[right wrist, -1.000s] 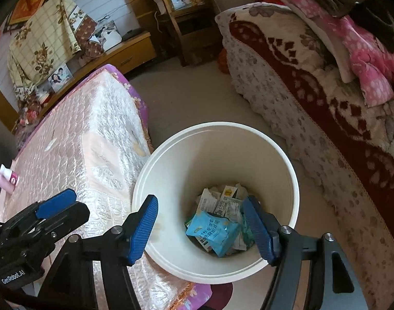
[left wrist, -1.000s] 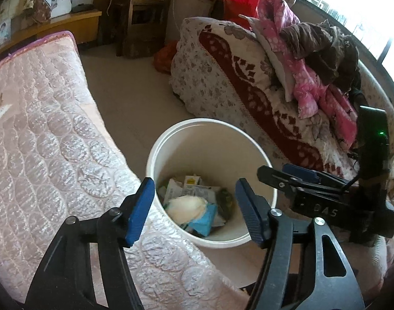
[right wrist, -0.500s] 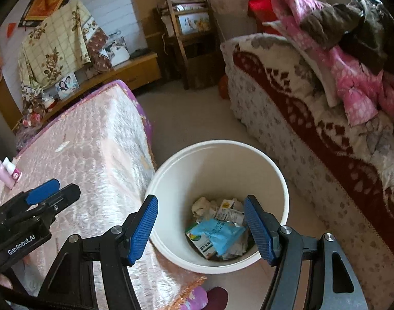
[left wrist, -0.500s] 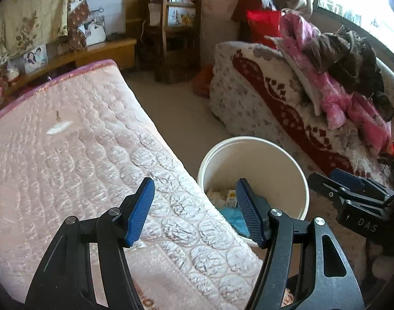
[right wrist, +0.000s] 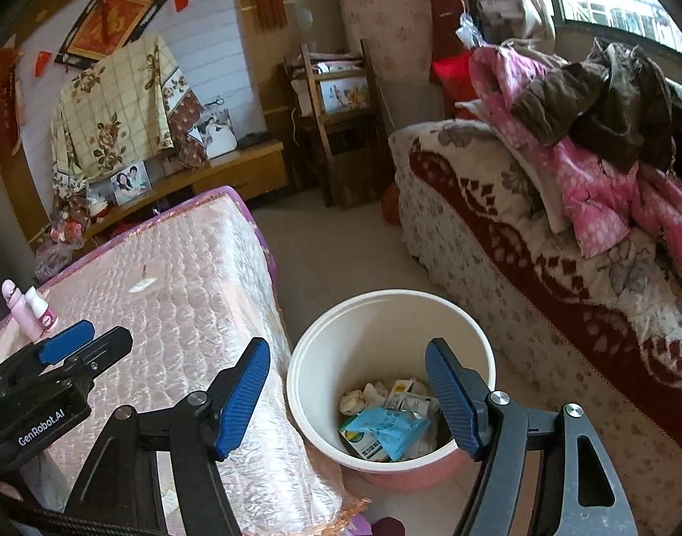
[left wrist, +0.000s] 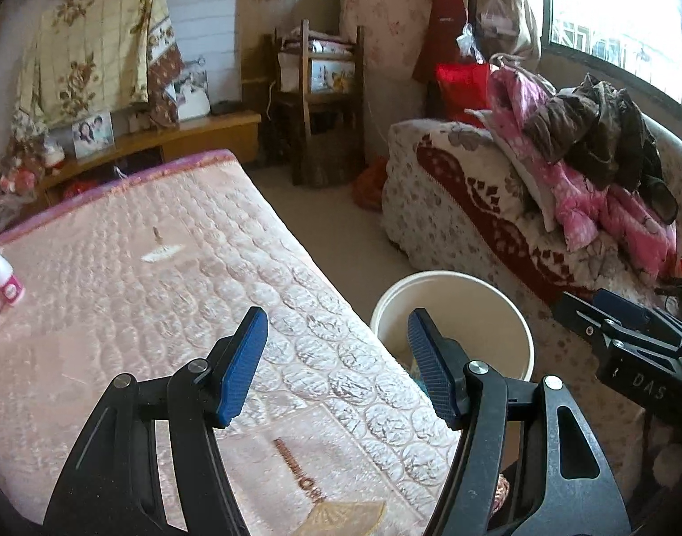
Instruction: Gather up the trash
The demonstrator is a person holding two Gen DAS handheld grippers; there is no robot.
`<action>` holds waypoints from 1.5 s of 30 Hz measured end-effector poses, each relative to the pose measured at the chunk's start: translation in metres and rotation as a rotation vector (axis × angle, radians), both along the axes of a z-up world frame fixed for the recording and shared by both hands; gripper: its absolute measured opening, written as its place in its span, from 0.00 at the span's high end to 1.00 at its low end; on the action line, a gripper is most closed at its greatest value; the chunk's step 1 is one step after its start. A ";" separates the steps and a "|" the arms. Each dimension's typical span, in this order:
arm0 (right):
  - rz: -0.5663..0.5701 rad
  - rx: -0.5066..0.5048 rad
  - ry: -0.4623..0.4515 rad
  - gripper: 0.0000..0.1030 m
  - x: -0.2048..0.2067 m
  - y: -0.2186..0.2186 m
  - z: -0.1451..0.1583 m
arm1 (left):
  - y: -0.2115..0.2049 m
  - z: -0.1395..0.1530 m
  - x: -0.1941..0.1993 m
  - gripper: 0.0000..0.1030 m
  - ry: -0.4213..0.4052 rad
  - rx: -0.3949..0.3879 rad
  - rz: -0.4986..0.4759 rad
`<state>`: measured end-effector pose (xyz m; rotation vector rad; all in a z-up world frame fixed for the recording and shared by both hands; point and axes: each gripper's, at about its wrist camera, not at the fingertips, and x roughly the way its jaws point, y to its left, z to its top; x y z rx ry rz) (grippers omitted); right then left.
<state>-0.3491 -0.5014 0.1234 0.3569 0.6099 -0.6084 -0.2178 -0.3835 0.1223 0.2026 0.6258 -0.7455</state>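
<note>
A white bin (right wrist: 376, 312) stands on the floor between the pink quilted table (right wrist: 198, 277) and the sofa. It holds several wrappers, with a blue packet (right wrist: 388, 429) on top. My right gripper (right wrist: 347, 395) is open and empty, raised above the bin's near side. My left gripper (left wrist: 336, 364) is open and empty, above the quilted table's (left wrist: 162, 312) right edge, with the bin (left wrist: 511, 312) to its right. A small white scrap (left wrist: 162, 252) lies on the table, also in the right wrist view (right wrist: 142, 286).
Pink and white bottles (right wrist: 28, 308) stand at the table's left edge. A sofa (right wrist: 542, 259) with a floral cover and piled clothes (right wrist: 609, 125) runs along the right. A wooden chair (right wrist: 336, 120) and low cabinet (right wrist: 233, 174) stand at the back.
Both grippers have risen and tilted up, away from the bin. The left one has moved left over the table. Both stay open and empty.
</note>
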 end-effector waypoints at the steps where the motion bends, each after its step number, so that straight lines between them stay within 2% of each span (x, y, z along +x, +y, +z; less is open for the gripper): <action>1: -0.001 -0.006 -0.006 0.32 -0.001 0.003 0.003 | 0.003 0.003 -0.002 0.38 -0.009 -0.008 0.001; 14: -0.050 -0.081 -0.063 0.25 -0.016 0.027 0.029 | 0.023 0.027 -0.026 0.38 -0.110 -0.066 -0.010; 29: -0.046 -0.127 -0.067 0.24 -0.013 0.041 0.035 | 0.034 0.027 -0.025 0.38 -0.108 -0.077 0.016; 45: -0.036 -0.127 -0.058 0.23 -0.007 0.041 0.032 | 0.035 0.023 -0.021 0.38 -0.094 -0.077 0.029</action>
